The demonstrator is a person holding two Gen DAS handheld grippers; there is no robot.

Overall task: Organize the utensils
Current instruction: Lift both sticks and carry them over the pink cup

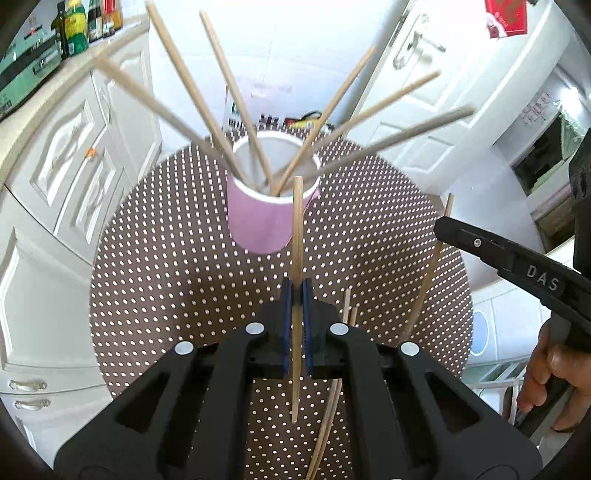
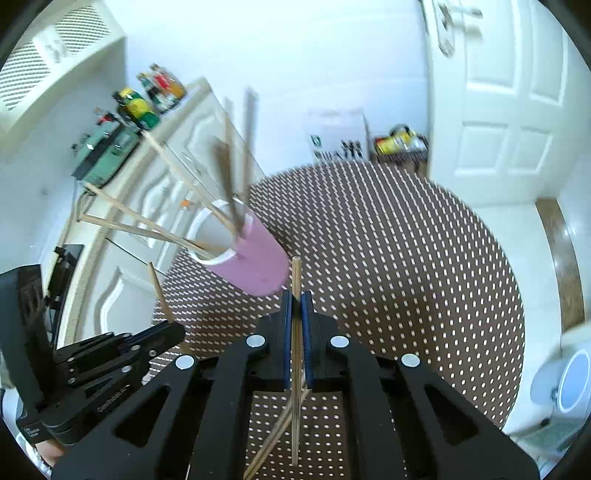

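A pink cup [image 1: 264, 218] stands on the dotted round table [image 1: 166, 280] with several wooden chopsticks [image 1: 192, 85] fanning out of it. My left gripper [image 1: 296, 286] is shut on one upright chopstick [image 1: 297, 221], held above the table just in front of the cup. In the right wrist view my right gripper [image 2: 295, 295] is shut on another chopstick [image 2: 296, 273], to the right of the cup [image 2: 258, 266]. Each gripper shows in the other's view: the right gripper [image 1: 441, 227] with its stick, and the left gripper [image 2: 176, 329] at lower left. Loose chopsticks [image 1: 330, 406] lie on the cloth below.
White cabinets [image 1: 70, 177] curve along the table's left side, with bottles [image 1: 79, 26] and a green box on the counter. A white door [image 2: 498, 110] stands behind. A person's hand [image 1: 546, 373] grips the right tool. A small shelf with clutter [image 2: 400, 142] sits past the table's far edge.
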